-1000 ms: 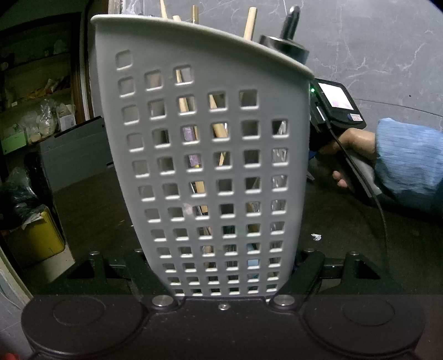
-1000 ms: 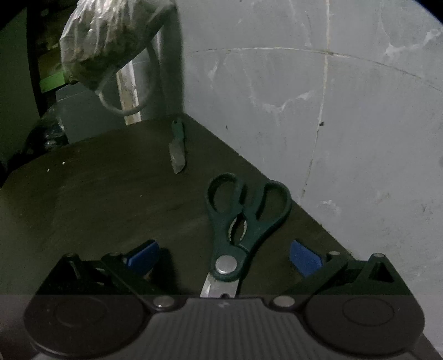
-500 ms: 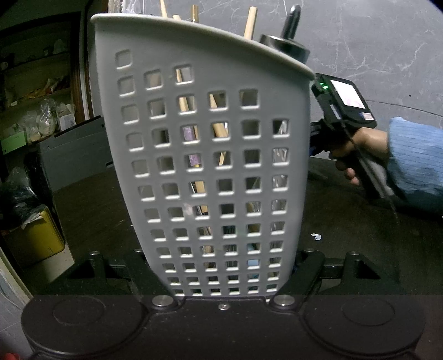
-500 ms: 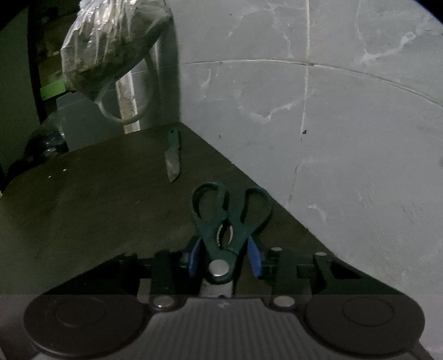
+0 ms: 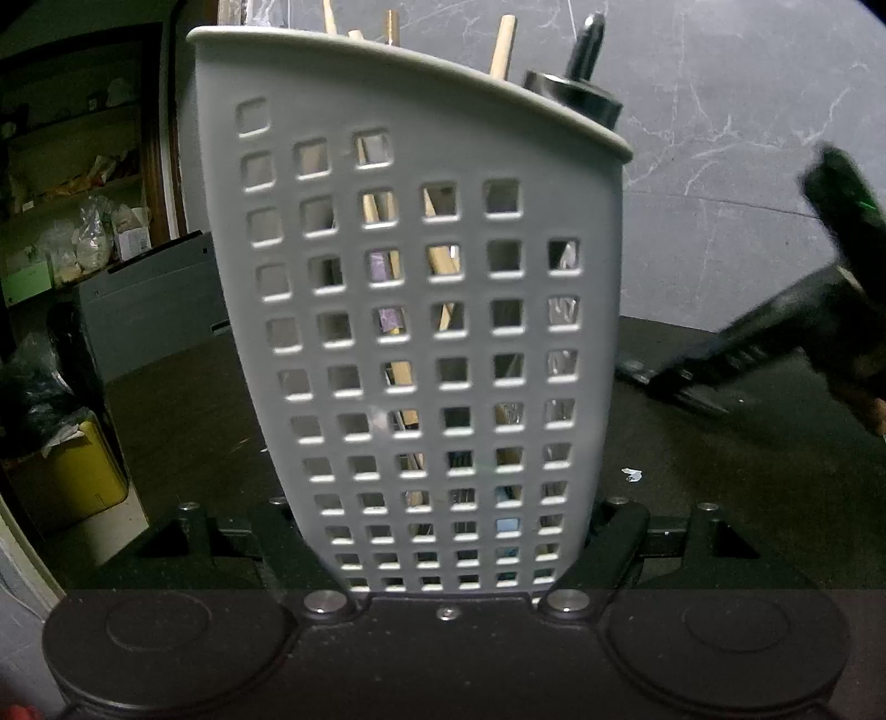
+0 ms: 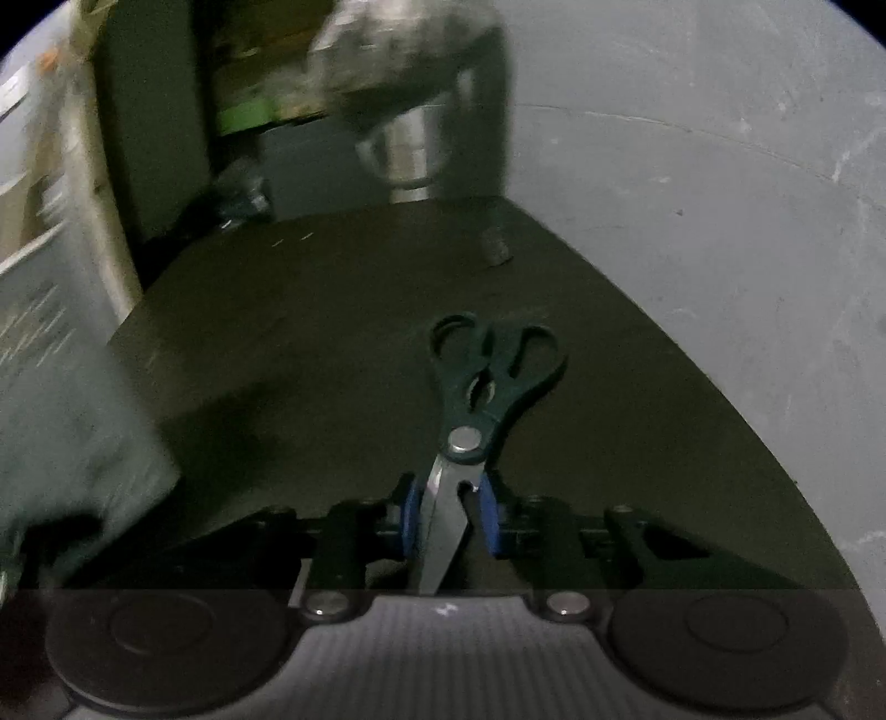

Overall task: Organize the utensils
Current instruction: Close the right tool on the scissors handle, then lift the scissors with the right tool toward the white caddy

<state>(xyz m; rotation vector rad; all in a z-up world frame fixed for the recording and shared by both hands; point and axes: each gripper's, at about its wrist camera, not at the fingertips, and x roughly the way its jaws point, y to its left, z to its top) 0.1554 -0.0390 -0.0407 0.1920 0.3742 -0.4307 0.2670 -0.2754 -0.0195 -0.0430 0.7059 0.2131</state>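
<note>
Left wrist view: the left gripper (image 5: 446, 545) is clamped on the lower part of a grey plastic utensil holder (image 5: 426, 310), one finger on each side wall, and the holder fills the middle of the frame, leaning a little to the left. Its front wall is a grid of square holes. Wooden sticks (image 5: 501, 52) and a black handle (image 5: 587, 41) poke above the rim; more wood and some shiny metal show through the holes. The holder stands over a dark table (image 5: 720, 487), with a small white scrap (image 5: 631, 474) lying on the top just to its right. Far right, blurred, the right gripper (image 5: 775, 343) shows as a dark shape with a green light, low over the table. Behind is a grey marbled wall (image 5: 747, 111); at left, cluttered shelves (image 5: 72, 221) and a yellow box (image 5: 72, 476). Right wrist view: the right gripper (image 6: 448, 520) has its blue pads (image 6: 408, 518) against the blades of dark green scissors (image 6: 479, 399), just below the pivot, and its jaws are closing on them. The handles point away from the camera, the blade tips toward it. The scissors look raised off the dark table (image 6: 332, 310), though blur makes that hard to confirm. A small dark item (image 6: 495, 243), too smeared to identify, lies near the far edge. The utensil holder (image 6: 61, 343) shows as a grey blur at left.
</note>
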